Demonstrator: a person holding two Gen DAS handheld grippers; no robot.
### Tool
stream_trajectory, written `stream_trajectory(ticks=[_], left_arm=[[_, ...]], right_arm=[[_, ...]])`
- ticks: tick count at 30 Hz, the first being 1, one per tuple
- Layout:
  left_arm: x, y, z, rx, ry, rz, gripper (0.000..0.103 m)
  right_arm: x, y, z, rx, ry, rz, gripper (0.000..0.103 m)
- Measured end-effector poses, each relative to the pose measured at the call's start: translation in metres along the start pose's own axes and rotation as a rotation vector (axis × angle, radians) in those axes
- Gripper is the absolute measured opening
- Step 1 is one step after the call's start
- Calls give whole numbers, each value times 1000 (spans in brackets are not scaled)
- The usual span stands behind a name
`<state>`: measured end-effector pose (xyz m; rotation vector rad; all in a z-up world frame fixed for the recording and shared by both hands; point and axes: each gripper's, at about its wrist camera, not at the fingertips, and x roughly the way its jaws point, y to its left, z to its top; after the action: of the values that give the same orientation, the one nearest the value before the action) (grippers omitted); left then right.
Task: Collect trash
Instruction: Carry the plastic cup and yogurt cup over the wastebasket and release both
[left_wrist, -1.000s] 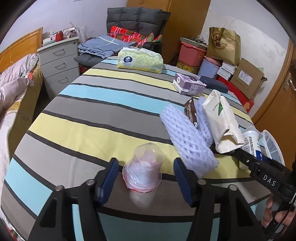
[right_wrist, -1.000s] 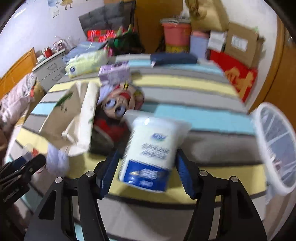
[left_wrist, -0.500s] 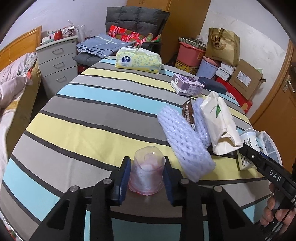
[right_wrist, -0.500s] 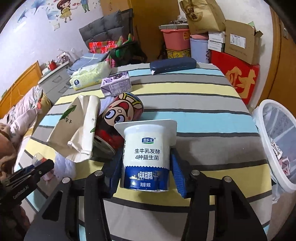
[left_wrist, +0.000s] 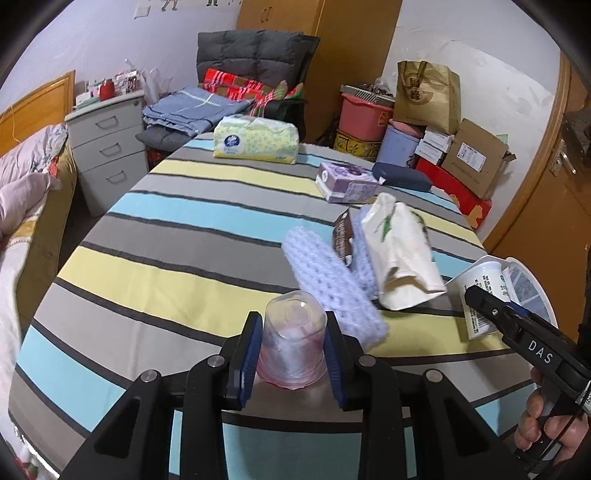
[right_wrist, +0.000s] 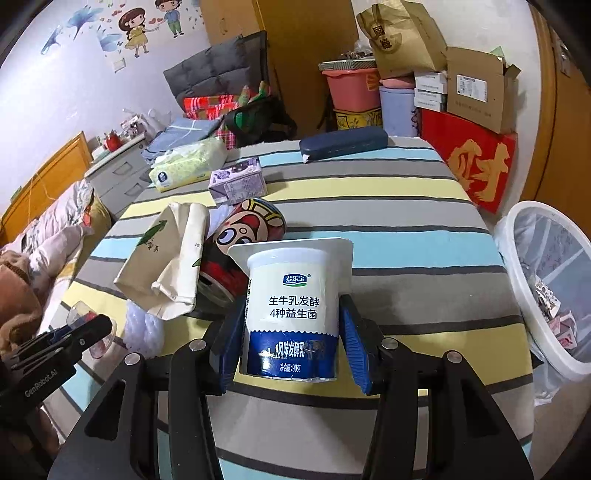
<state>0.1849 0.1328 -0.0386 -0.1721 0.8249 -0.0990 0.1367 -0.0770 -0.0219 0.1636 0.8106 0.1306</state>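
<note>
My left gripper (left_wrist: 291, 350) is shut on a clear plastic cup (left_wrist: 293, 341) with pink residue, held upside down over the near edge of the striped table (left_wrist: 177, 236). My right gripper (right_wrist: 293, 343) is shut on a white and blue yogurt cup (right_wrist: 293, 314), also upside down; it shows in the left wrist view (left_wrist: 480, 295) too. A lilac foam net (left_wrist: 328, 291), a brown wrapper (left_wrist: 343, 236), a cream paper bag (left_wrist: 399, 258) and a red cartoon can (right_wrist: 240, 251) lie in the middle of the table.
A white mesh bin (right_wrist: 550, 288) with trash in it stands at the table's right side. A tissue pack (left_wrist: 255, 144), a purple carton (left_wrist: 347, 182) and a dark case (left_wrist: 400, 177) lie at the far end. Boxes, a chair, a drawer unit and a bed surround the table.
My left gripper closed on the clear cup and lifted it slightly. My right gripper closed on the yogurt cup and steadied it upright.
</note>
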Motion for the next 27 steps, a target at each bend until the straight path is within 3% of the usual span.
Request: stream_trajectory(ticks=[12, 27], left_arm=[[-30, -49, 5, 81, -64, -41, 33], [-41, -146, 11, 227, -99, -149, 33]], right_arm=[[-31, -25, 2, 36, -69, -7, 50], [-69, -87, 4, 108, -149, -64, 50]])
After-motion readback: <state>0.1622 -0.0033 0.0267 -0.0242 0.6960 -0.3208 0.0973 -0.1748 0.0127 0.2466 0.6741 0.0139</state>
